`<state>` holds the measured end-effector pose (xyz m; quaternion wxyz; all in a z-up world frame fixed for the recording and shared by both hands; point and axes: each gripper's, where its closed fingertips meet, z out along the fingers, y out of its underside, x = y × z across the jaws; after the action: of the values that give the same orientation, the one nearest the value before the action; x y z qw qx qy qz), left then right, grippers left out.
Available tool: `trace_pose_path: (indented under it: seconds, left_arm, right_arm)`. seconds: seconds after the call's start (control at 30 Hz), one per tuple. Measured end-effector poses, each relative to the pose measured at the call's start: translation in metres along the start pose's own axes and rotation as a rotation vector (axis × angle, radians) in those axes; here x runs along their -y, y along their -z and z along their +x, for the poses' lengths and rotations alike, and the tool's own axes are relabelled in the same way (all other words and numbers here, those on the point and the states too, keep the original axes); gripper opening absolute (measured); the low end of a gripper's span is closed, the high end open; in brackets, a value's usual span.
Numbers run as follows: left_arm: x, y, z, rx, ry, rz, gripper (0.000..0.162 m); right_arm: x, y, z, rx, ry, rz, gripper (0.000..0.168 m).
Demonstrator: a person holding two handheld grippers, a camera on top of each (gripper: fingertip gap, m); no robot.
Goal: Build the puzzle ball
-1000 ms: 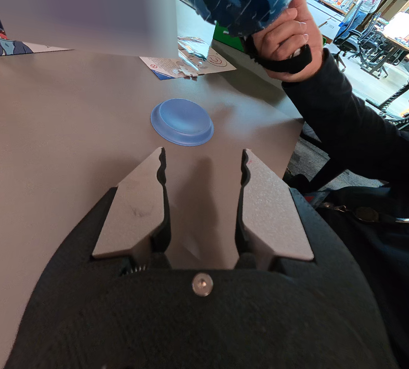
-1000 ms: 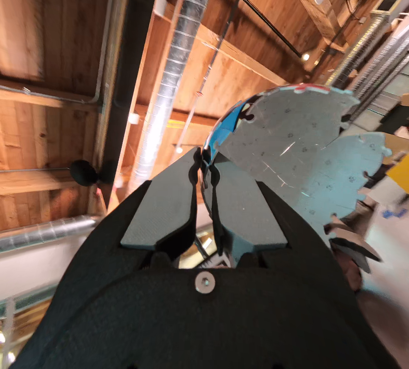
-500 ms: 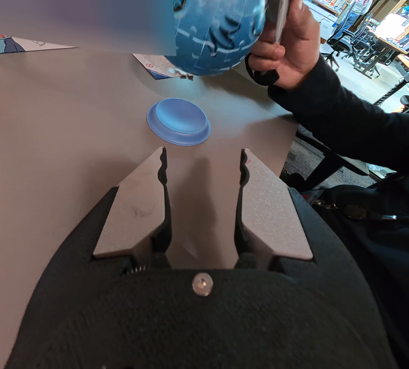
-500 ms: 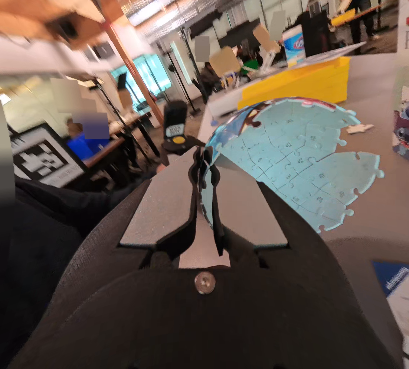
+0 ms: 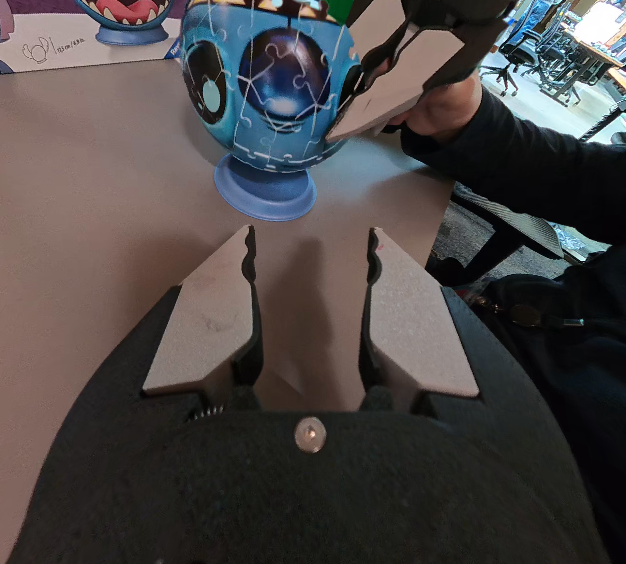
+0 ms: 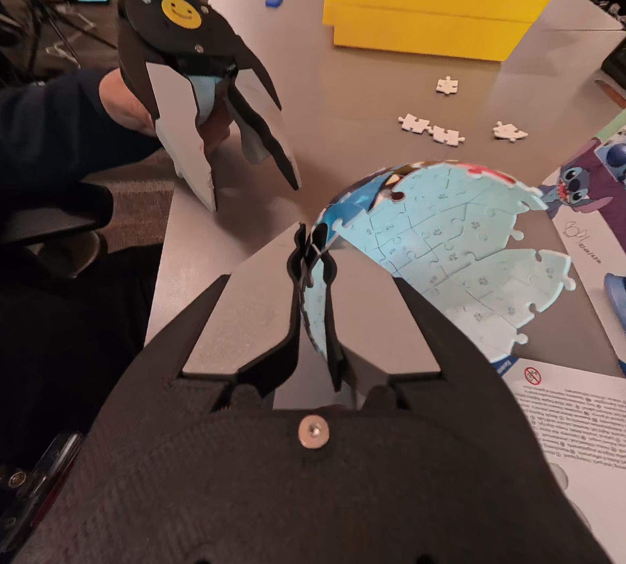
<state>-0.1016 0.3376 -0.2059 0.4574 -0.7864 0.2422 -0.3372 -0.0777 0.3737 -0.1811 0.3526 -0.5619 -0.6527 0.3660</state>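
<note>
The grey table (image 5: 84, 175) fills most of what I see, and I work near one of its corners, where the top ends and a chair and floor show past the edge. On it, toward the far edge in my left wrist view, the puzzle's box (image 5: 84, 2) stands with its printed picture facing me; in my right wrist view a stack of yellow bins (image 6: 433, 6) sits at the far side of the table. The puzzle ball (image 5: 271, 87) is next in size: a partly built blue shell, open at the top, with ragged piece edges around the opening and its pale inner side (image 6: 450, 243) showing from my right wrist view. It sits on the blue stand (image 5: 266, 195), close to the table's near corner. My right claw (image 5: 352, 101) is clamped on the shell's rim, one finger outside and one inside the wall, holding the ball from its side. My left claw (image 5: 311, 236) is spread wide with nothing between the fingers, just above the table and just short of the stand. A printed paper sheet (image 6: 582, 419) lies flat beside the ball, near my right claw. Smallest are four loose white puzzle pieces (image 6: 440, 133), scattered face down between the ball and the yellow bins.
</note>
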Motion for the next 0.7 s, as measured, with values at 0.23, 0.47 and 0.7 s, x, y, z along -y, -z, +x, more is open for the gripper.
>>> trace_pose_path:
  seconds: [0.23,0.47,0.7]
  left_arm:
    - [0.002,0.000,0.000,-0.008,0.007,0.012,0.062]
    - [0.001,0.000,0.000,-0.013,0.011,0.006,0.062]
    - [0.002,0.001,0.000,-0.012,0.014,0.019,0.062]
  right_arm:
    - [-0.007,-0.012,-0.011,-0.008,0.082,-0.126,0.004]
    - [-0.016,-0.018,-0.014,-0.095,0.137,-0.227,0.007]
    - [-0.008,-0.013,-0.018,-0.152,0.173,-0.175,0.023]
